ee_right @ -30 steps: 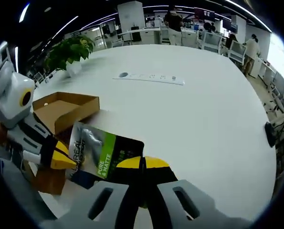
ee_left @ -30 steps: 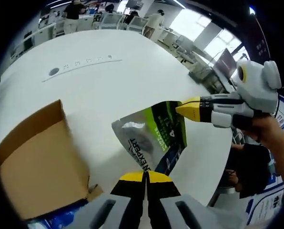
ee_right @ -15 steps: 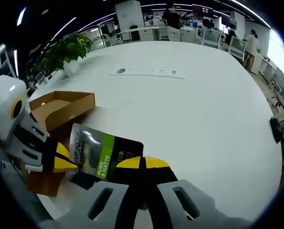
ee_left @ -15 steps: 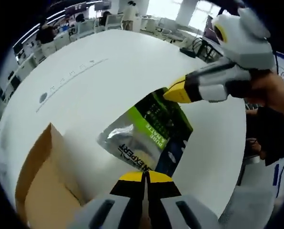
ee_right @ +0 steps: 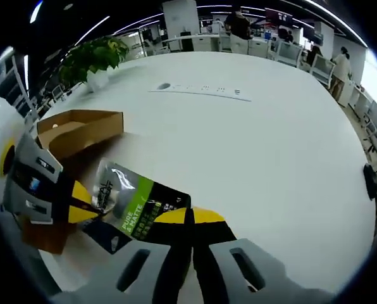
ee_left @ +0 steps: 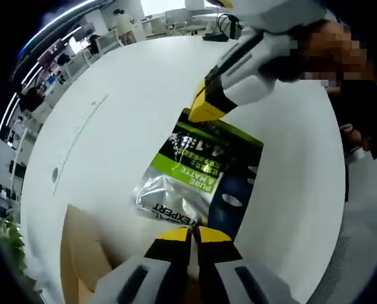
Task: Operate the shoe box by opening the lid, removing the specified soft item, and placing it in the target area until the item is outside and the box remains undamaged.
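Your left gripper (ee_left: 193, 233) has its yellow-tipped jaws pressed together on the lower edge of the green, silver and dark pouch (ee_left: 198, 177), which hangs over the white table (ee_left: 125, 107) between your two tools. In the left gripper view your right gripper (ee_left: 207, 109) comes in from 1 o'clock and meets the pouch's top edge. In the right gripper view its own jaws are clamped on the pouch (ee_right: 138, 202) at 6 o'clock, with the left gripper at 9 o'clock. The open cardboard box (ee_right: 78, 130) sits at 10 o'clock, just beside the pouch; a potted plant (ee_right: 95, 60) stands beyond it
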Motion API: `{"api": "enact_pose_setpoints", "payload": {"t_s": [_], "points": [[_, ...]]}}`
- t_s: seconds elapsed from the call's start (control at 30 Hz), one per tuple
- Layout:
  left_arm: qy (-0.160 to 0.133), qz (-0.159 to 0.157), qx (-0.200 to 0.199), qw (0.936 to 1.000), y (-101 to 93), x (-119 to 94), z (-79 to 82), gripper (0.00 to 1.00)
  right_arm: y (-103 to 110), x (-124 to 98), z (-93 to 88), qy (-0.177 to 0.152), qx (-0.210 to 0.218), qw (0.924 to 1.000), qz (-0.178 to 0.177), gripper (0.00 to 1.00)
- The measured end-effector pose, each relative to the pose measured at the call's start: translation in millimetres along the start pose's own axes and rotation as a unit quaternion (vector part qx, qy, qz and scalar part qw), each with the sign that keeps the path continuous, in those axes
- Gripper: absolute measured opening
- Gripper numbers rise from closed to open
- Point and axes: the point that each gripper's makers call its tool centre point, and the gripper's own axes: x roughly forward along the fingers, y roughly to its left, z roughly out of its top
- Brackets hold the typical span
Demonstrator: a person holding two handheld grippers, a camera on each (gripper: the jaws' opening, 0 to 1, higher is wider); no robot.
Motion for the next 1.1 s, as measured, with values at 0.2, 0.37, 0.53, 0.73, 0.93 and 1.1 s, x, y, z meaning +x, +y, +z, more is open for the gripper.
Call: {"api": "enact_pose_setpoints", "payload": {"t_s": [0.2, 0.37, 0.53, 0.73, 0.93, 1.1], "points": [[0.003, -0.002, 0.005, 1.0000, 2.9, 1, -3.1, 0.03, -2, 9, 2.3, -0.002, -0.003, 1.0000, -0.002, 0.00], [0.006, 0.007, 0.019, 0.9998, 6.1, 3, -5.9, 0.04, -2, 13, 3.0, -0.001, -0.011, 0.9999, -0.004, 0.00], [0.005, 0.007, 0.021, 0.9997, 5.9, 3, -5.5, 0.05, -3, 15, 6.7, -0.006, -0.008, 0.9999, -0.005, 0.00], [-0.002, 0.016, 0.038, 0.9991, 5.3, -3, -5.1, 0.06, -7, 14, 5.5, -0.007, -0.013, 0.9998, -0.011, 0.01], [-0.026, 0.014, 0.031, 0.9991, 2.3, -10, 2.9, 0.18, -3, 7, 7.1, -0.010, 0.011, 0.9999, -0.004, 0.15], [-0.051, 0.001, 0.019, 0.9985, -1.6, -21, 12.5, 0.23, -6, 2, 7.7, -0.012, -0.001, 0.9998, -0.012, 0.17]]}}
